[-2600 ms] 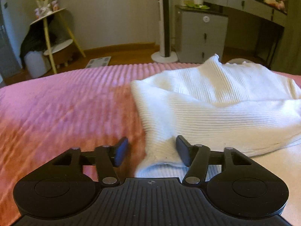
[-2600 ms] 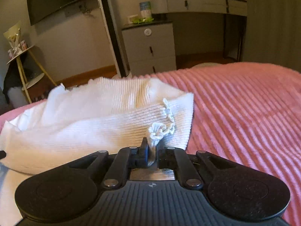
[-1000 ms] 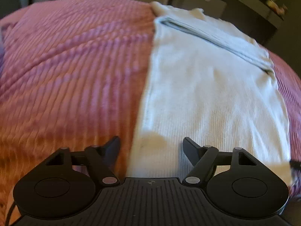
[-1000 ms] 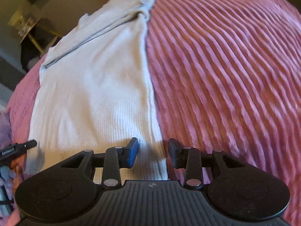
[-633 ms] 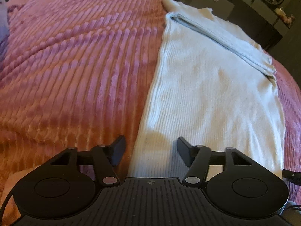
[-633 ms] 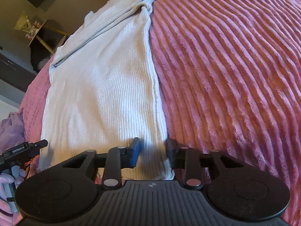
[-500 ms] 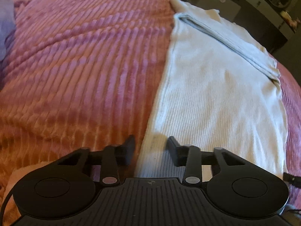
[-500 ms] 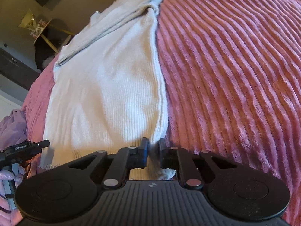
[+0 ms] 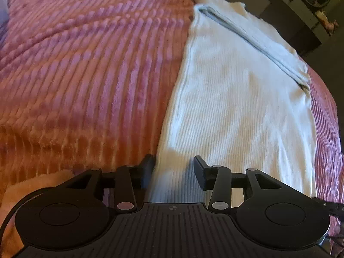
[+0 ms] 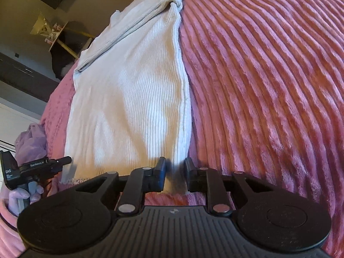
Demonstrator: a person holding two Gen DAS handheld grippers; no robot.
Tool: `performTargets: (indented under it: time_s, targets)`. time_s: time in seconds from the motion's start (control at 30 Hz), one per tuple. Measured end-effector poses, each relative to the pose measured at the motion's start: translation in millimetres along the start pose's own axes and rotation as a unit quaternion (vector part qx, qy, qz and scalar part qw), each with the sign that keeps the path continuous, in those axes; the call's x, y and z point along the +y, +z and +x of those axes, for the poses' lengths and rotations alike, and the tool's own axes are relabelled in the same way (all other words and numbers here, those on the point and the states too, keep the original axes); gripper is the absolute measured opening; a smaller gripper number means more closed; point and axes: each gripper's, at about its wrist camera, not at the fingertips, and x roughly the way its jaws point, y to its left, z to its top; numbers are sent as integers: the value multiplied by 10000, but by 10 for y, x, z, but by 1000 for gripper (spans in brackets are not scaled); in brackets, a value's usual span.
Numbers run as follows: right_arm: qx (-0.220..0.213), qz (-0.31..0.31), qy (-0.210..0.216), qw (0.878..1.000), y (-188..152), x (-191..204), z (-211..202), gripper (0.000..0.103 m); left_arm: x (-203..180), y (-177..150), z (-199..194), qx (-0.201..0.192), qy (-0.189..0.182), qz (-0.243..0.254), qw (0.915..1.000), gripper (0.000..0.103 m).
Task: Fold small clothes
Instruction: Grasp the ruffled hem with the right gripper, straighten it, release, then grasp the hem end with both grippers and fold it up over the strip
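Note:
A white ribbed garment [image 9: 236,96] lies flat and lengthwise on the pink ribbed bedspread [image 9: 86,64], with a folded layer across its far end [image 9: 247,30]. My left gripper [image 9: 173,165] is over the near left corner. Its jaws are opening, the cloth lies between them, and the pads stand clear of it. In the right wrist view the same garment [image 10: 133,99] runs away from my right gripper [image 10: 175,165], which sits at the near right corner. Its jaws are opening too, a narrow gap apart, with the hem edge between them and no grip on it.
The bedspread [image 10: 268,86] stretches wide to the right of the garment. A lilac cloth [image 10: 32,142] lies at the bed's left edge, near a gloved hand [image 10: 19,195] that holds the left gripper [image 10: 43,165]. A dresser [image 9: 290,10] and a shelf stand [image 10: 53,32] stand beyond the bed.
The garment, lifted and draped earlier, now lies flat. Both grippers' jaws closed in over the near corners half a second ago and have since widened again.

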Motion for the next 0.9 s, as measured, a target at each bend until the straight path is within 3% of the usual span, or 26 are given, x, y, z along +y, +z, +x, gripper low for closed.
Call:
performTargets:
  time_s: [0.17, 0.27, 0.4, 0.53, 0.73, 0.9]
  targets:
    - [66, -120, 32, 9999, -9, -16, -25, 20, 16, -10, 1, 204, -117, 74, 9997, 41]
    - [42, -266, -29, 9996, -41, 15, -41, 19, 47, -28, 19, 412, -166, 74, 9990, 13]
    - [-46, -527, -90, 9986, -57, 129, -47, 8, 71, -32, -33, 469, -404, 79, 9981, 11]
    - [-196, -456, 163, 9986, 14, 189, -115, 7, 102, 17, -178, 312, -709, 126, 9969, 11]
    - [-601, -276, 593, 9960, 227, 283, -191, 7, 186, 259, -450, -151, -982, -198, 9949, 10]
    - [-951, -96, 727, 9928, 470, 323, -177, 7, 15, 609, -544, -631, -1096, -273, 9916, 10]
